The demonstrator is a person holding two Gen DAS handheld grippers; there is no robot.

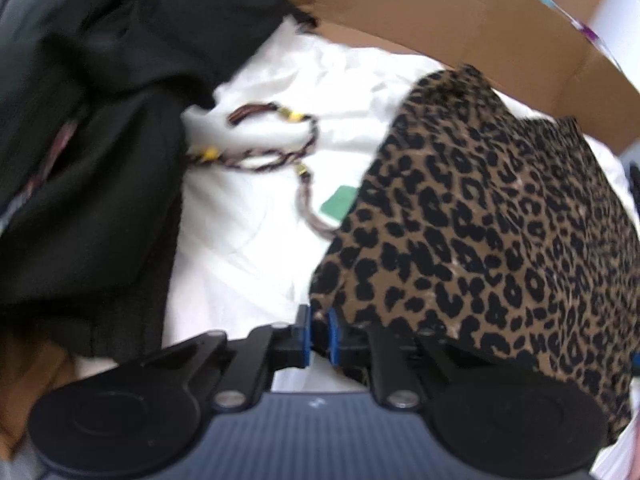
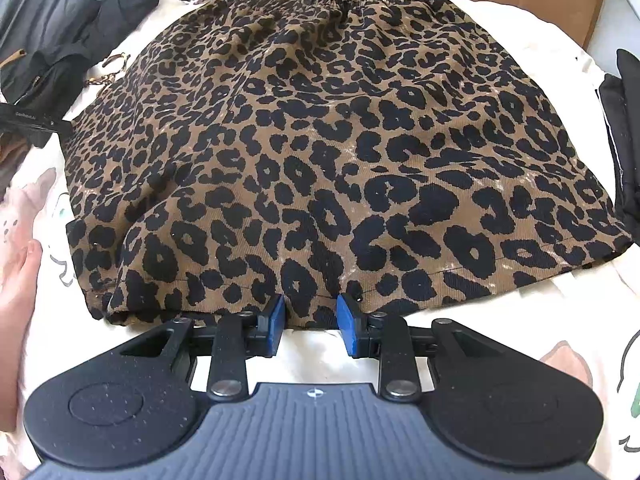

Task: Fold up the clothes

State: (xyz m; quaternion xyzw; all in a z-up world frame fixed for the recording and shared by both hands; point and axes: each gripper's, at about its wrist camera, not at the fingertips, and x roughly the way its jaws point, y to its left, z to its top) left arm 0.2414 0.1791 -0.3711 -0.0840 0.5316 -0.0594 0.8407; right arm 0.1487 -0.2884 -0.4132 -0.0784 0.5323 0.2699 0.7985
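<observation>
1. The leopard-print skirt lies spread flat on a white printed bedsheet, its gathered waistband at the far side and its hem nearest the right wrist camera.
2. The right gripper sits at the middle of the hem; its jaws stand apart with the hem edge between the blue pads, which do not visibly press it.
3. The left gripper is at the skirt's left corner, its jaws nearly clenched on a lifted edge of the fabric.
4. A braided cord lies on the sheet beside the skirt.
5. Dark clothes are heaped further left.
6. A cardboard box wall stands behind.
7. A bare hand shows at the left edge.
</observation>
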